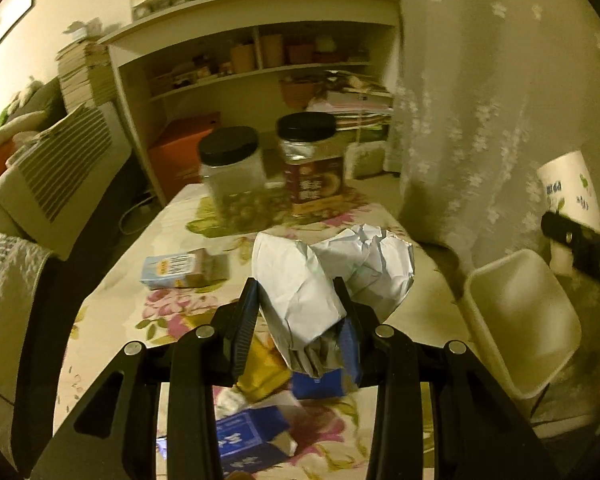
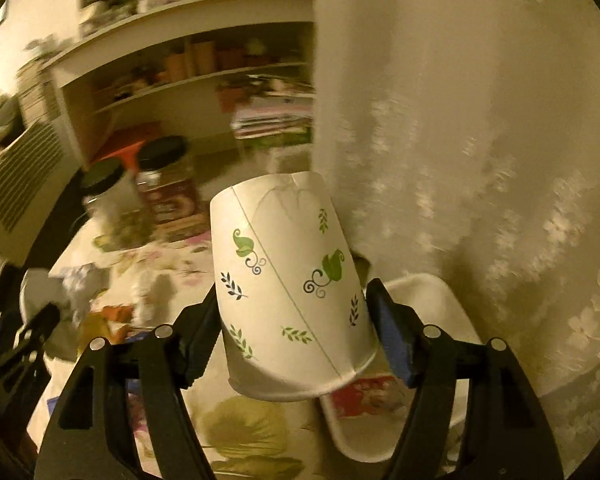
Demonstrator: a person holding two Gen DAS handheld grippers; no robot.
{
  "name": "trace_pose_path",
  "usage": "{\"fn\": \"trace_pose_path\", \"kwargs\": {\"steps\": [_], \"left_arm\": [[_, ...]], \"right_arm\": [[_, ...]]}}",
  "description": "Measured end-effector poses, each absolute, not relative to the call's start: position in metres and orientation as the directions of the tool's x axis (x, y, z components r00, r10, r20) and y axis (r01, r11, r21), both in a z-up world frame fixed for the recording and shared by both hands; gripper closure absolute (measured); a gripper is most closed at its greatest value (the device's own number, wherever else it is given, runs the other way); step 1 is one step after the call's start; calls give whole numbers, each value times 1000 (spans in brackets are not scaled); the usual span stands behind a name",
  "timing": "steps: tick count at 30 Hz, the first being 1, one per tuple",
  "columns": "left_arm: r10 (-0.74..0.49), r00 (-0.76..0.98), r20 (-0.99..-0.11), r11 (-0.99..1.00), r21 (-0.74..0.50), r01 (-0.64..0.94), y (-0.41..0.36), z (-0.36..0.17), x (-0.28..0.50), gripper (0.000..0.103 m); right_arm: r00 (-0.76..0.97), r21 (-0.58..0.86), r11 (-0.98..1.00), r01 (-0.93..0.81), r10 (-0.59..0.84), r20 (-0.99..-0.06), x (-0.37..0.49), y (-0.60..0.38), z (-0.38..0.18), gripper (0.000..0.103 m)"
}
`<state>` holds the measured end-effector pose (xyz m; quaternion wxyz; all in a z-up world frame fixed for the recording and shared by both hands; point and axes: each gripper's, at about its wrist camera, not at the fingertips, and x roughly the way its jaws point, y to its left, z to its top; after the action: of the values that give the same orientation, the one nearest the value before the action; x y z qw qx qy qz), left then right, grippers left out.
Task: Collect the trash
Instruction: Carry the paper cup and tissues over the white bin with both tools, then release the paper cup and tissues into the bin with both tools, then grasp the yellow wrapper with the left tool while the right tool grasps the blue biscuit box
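Note:
My left gripper (image 1: 298,296) is shut on a crumpled white paper bag (image 1: 312,280) and holds it above the flowered table (image 1: 112,312). My right gripper (image 2: 292,304) is shut on a white paper cup with green leaf prints (image 2: 288,292), upside down and dented at its far end, held over the table's right edge. The cup and the right gripper also show at the right edge of the left wrist view (image 1: 572,188). A white bin (image 1: 520,320) stands beside the table on the right, below the cup (image 2: 420,300).
A small carton (image 1: 180,272) lies on the table at the left. Blue and yellow wrappers (image 1: 256,432) lie under my left gripper. Two black-lidded jars (image 1: 268,164) stand at the table's far end. A curtain (image 1: 480,120) hangs on the right, shelves behind.

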<state>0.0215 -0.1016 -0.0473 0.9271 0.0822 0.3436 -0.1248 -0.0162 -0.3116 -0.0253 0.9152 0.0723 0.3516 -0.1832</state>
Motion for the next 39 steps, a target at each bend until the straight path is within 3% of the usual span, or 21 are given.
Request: {"fn": "trace_pose_path", "kwargs": {"steps": [9, 11, 17, 24, 25, 27, 31, 39], "left_arm": [[-290, 668, -685, 911, 15, 411, -165, -56, 5, 66], [-321, 646, -692, 894, 3, 448, -188, -57, 1, 66], [-395, 585, -708, 849, -39, 527, -247, -59, -12, 65], [-446, 486, -752, 816, -117, 567, -304, -71, -8, 63], [-460, 459, -760, 804, -138, 578, -314, -72, -5, 60], [-466, 440, -768, 800, -152, 581, -324, -72, 1, 35], [-447, 458, -768, 800, -115, 588, -327, -64, 4, 34], [-261, 598, -758, 870, 84, 485, -271, -66, 16, 16]], "right_arm": [[642, 30, 833, 553, -403, -652, -43, -373, -6, 26], [625, 15, 807, 590, -445, -642, -49, -383, -1, 9], [582, 10, 723, 690, -548, -601, -73, -419, 14, 8], [553, 121, 631, 766, -551, -625, -101, -472, 17, 8], [552, 132, 622, 772, -551, -626, -104, -477, 17, 8], [554, 152, 610, 777, -549, -626, -107, -483, 18, 8], [569, 174, 614, 770, -537, -623, -110, -481, 18, 7], [584, 82, 717, 692, -490, -647, -74, -434, 9, 7]]}}
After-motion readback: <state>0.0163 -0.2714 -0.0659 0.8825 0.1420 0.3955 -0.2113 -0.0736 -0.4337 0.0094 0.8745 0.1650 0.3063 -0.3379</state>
